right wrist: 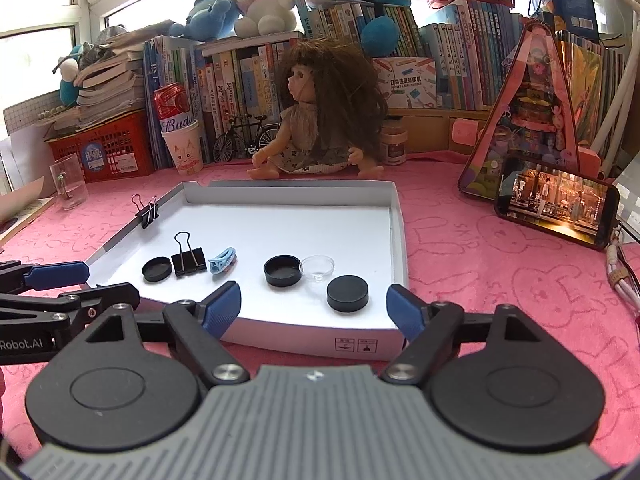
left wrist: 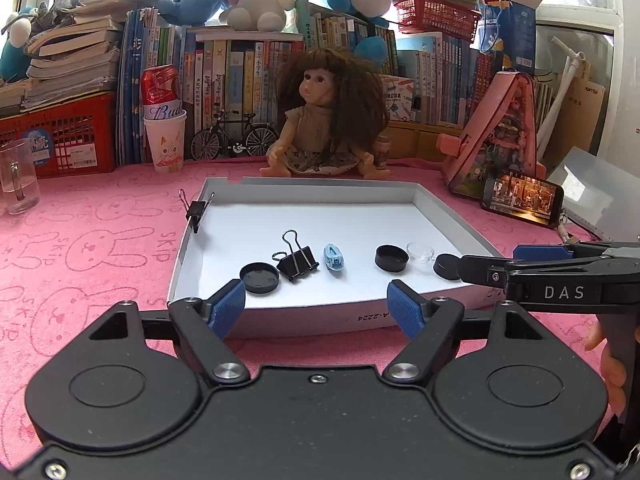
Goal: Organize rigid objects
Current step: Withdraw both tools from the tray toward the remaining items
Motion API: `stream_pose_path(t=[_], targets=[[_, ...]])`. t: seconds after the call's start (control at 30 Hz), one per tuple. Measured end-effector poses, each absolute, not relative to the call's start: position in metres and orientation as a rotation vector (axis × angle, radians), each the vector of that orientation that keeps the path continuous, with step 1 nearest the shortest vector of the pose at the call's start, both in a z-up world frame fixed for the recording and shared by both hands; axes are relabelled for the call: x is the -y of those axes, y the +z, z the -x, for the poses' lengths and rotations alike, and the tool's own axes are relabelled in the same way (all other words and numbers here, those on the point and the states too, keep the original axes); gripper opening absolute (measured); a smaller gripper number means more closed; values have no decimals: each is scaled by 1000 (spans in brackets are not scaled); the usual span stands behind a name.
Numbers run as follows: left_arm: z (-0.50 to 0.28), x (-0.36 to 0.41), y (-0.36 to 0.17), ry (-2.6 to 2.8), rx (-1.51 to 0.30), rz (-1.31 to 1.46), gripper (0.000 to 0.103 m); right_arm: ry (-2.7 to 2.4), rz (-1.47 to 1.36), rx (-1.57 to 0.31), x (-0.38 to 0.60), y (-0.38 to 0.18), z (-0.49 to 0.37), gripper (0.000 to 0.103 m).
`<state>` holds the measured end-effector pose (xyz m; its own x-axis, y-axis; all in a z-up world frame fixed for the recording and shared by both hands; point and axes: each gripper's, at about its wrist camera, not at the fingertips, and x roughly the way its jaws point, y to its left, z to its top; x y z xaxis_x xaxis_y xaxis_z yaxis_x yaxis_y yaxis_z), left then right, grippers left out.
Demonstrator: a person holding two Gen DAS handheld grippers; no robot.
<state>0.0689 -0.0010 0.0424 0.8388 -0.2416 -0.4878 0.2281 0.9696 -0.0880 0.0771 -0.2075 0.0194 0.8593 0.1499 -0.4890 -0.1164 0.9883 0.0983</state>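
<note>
A shallow white box lid (left wrist: 320, 208) (right wrist: 280, 224) lies on the pink cloth. In it, in a row: a black cap (left wrist: 259, 278) (right wrist: 157, 269), a black binder clip (left wrist: 298, 262) (right wrist: 188, 263), a light blue hair clip (left wrist: 333, 258) (right wrist: 223, 261), an open black cap (left wrist: 391, 258) (right wrist: 282, 270), a clear small dish (left wrist: 420, 251) (right wrist: 317, 268) and a black cap (left wrist: 447, 267) (right wrist: 347, 293). Another binder clip (left wrist: 196, 212) (right wrist: 147, 212) grips the lid's left wall. My left gripper (left wrist: 316, 312) is open and empty at the lid's near edge. My right gripper (right wrist: 314, 310) is open and empty, just before the rightmost cap.
A doll (left wrist: 324, 120) sits behind the lid. A phone (left wrist: 522, 200) plays video at right, beside a pink triangular toy house (left wrist: 496, 132). A glass mug (left wrist: 18, 178), a paper cup with a red can (left wrist: 164, 136), a model bicycle (left wrist: 234, 136) and books line the back.
</note>
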Motion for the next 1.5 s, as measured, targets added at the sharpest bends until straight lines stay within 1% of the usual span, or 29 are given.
stream_pose_path(t=[0.23,0.33,0.47,0.8,1.1,1.3,1.37,1.4,1.47,1.5], targets=[[-55,0,39,-254,-526,30,77,153,-93,-504,209,19,-66,89],[-51,-1,37,-252,-532,31,77,159,-83,-485,208,19,-59,89],[-46,-2,34,-251,-541,34,77,179,-69,-462,204,18,-51,92],[-33,-7,24,-243,-572,43,77,232,-23,-423,199,11,-30,94],[-19,-11,12,-246,-604,31,76,279,8,-440,195,-2,-17,95],[-14,-15,8,-258,-630,54,70,316,49,-467,193,-12,-11,95],[-14,-16,7,-260,-633,62,63,336,73,-479,191,-14,-9,95],[-13,-16,7,-257,-631,59,62,348,85,-483,190,-14,-7,95],[-13,-16,7,-257,-630,58,54,374,109,-490,188,-16,-5,95],[-13,-16,7,-258,-630,61,53,386,120,-493,187,-16,-4,95]])
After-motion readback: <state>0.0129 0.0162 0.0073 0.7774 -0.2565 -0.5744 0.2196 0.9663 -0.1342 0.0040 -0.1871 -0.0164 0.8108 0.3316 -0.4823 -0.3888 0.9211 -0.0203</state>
